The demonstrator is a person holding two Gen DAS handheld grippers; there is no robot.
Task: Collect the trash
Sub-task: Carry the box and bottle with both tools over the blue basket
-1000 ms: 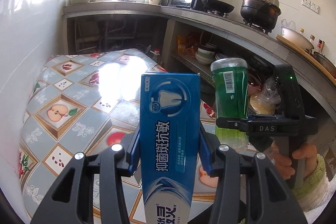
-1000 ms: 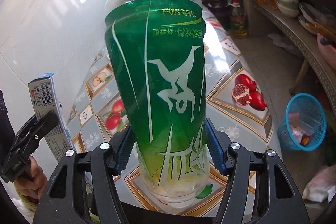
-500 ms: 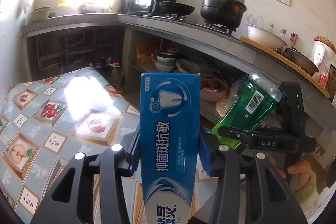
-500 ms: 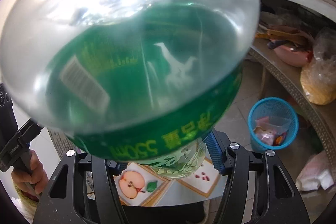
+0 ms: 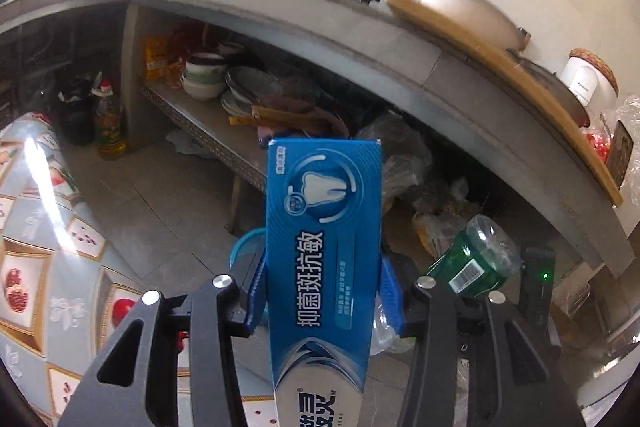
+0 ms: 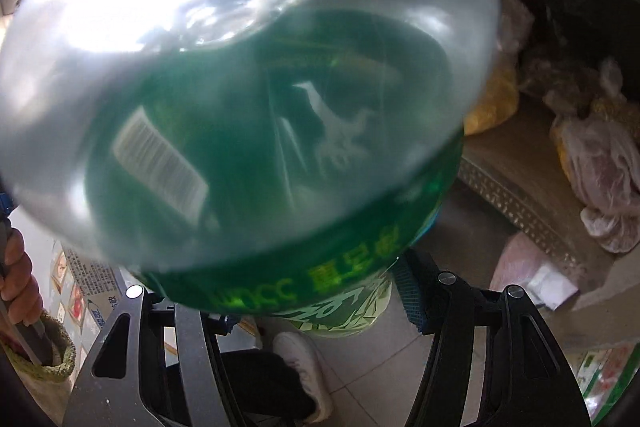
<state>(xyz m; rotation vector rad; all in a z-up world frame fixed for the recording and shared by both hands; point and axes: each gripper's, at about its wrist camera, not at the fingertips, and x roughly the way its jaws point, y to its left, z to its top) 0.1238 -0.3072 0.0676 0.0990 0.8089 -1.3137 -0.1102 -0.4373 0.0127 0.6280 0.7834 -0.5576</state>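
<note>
My left gripper [image 5: 322, 297] is shut on a blue toothpaste box [image 5: 324, 247] that stands upright between its blue pads. My right gripper [image 6: 316, 301] is shut on a green plastic bottle [image 6: 256, 131], tilted so that its clear base fills the right wrist view. The same bottle [image 5: 474, 261] and the right gripper show at the lower right of the left wrist view. A blue mesh trash basket [image 5: 244, 251] sits on the floor, mostly hidden behind the toothpaste box.
A table with a fruit-patterned cloth [image 5: 36, 267] is at the left. A concrete counter [image 5: 360, 27] with pots runs across the back, over a low shelf [image 5: 208, 115] of bowls and bags. Plastic bags [image 6: 600, 163] lie on the shelf at right. A white shoe [image 6: 304, 363] stands on the floor tiles.
Both grippers have swung right, away from the table and toward the floor and shelf. The bottle has tilted further toward the camera. The blue basket has passed behind the held items.
</note>
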